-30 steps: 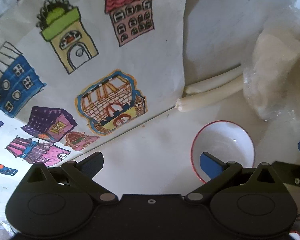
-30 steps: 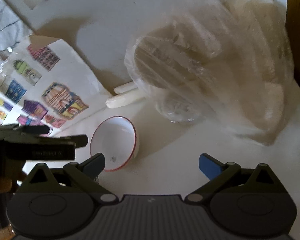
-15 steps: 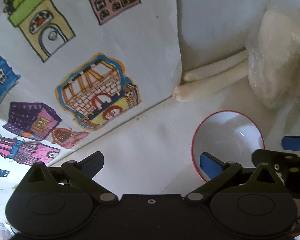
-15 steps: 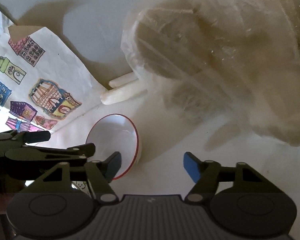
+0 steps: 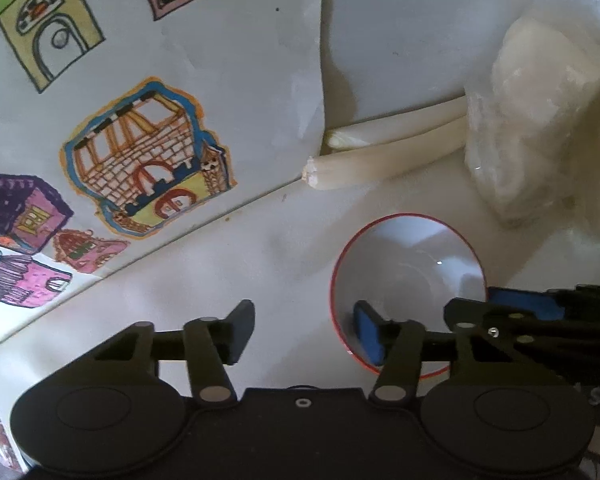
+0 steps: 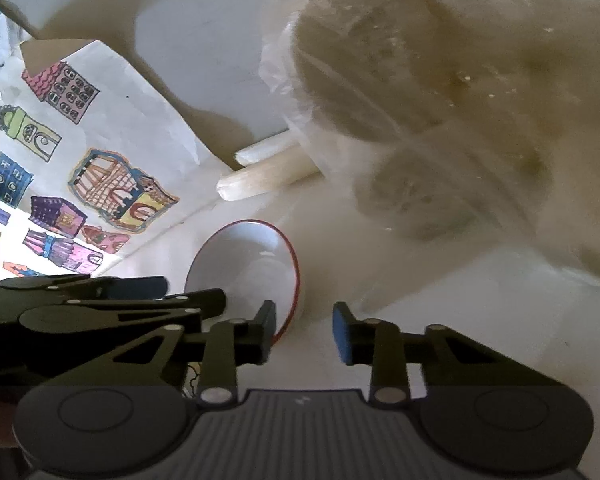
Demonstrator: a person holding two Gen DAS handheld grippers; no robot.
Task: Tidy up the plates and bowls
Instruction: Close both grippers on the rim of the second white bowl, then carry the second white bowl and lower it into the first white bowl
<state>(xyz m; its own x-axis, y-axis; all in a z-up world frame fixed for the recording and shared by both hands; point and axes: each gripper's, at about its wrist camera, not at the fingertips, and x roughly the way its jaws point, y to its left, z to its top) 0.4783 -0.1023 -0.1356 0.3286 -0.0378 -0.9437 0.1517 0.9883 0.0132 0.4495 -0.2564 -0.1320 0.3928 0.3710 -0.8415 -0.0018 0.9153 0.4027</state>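
A small white bowl with a red rim (image 5: pixel 408 276) (image 6: pixel 244 268) stands upright on the white table. My left gripper (image 5: pixel 304 334) (image 6: pixel 188 292) points down at its left edge. One blue pad is inside the bowl and the other finger is outside, with a gap to the wall. Its jaws are closing. My right gripper (image 6: pixel 304 332) (image 5: pixel 486 306) straddles the bowl's right rim, one finger over the inside and the blue pad outside. Its jaws are closing too, and a sliver of table still shows between pad and wall.
A sheet of paper with coloured house drawings (image 5: pixel 148 128) (image 6: pixel 100 168) lies left of the bowl. Two white sticks (image 5: pixel 388 156) (image 6: pixel 268 176) lie just behind it. A clear plastic bag of pale flat pieces (image 6: pixel 440 112) (image 5: pixel 540 128) fills the right.
Both grippers' jaws have narrowed a lot. The left gripper sank toward the bowl. The right gripper slid in until it straddles the bowl's right rim.
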